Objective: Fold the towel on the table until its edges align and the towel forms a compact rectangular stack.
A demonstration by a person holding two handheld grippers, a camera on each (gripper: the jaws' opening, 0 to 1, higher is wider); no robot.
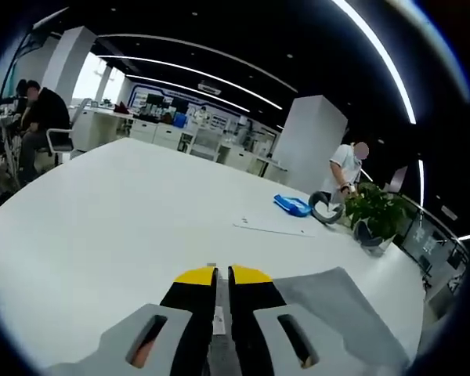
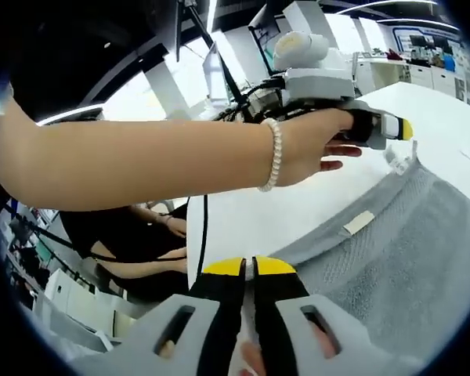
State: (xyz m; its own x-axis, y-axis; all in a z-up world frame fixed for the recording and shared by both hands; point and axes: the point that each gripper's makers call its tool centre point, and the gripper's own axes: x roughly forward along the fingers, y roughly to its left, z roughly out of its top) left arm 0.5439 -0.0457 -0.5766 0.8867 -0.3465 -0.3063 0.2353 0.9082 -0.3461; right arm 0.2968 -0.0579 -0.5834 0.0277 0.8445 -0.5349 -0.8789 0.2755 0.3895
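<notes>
Left gripper view: my left gripper rises from the bottom edge, yellow-tipped jaws nearly together, and a small white tag sits in the slit between them, so I read it as clamped on the grey towel. Where the cloth actually enters the jaws is hidden behind the gripper body. The towel spreads to the right and near side of my tips and is cut off by the edge of the view. It lies on the white table, which runs far and left. Far right on the table there is a sheet of paper, a blue object I can't make out, a dark ring-shaped thing and a potted plant. Two people are at the room's edges, small and blurry.

In the right gripper view, my right gripper has its jaws close together too, with a pale sliver between them (towel edge, I think, but it's hard to tell). The towel lies just right of my tips, its hem with a small tan label running away toward the far right. There my hand holds the left gripper at the far corner, where a white tag sticks up. My forearm crosses the view and hides much behind it.
</notes>
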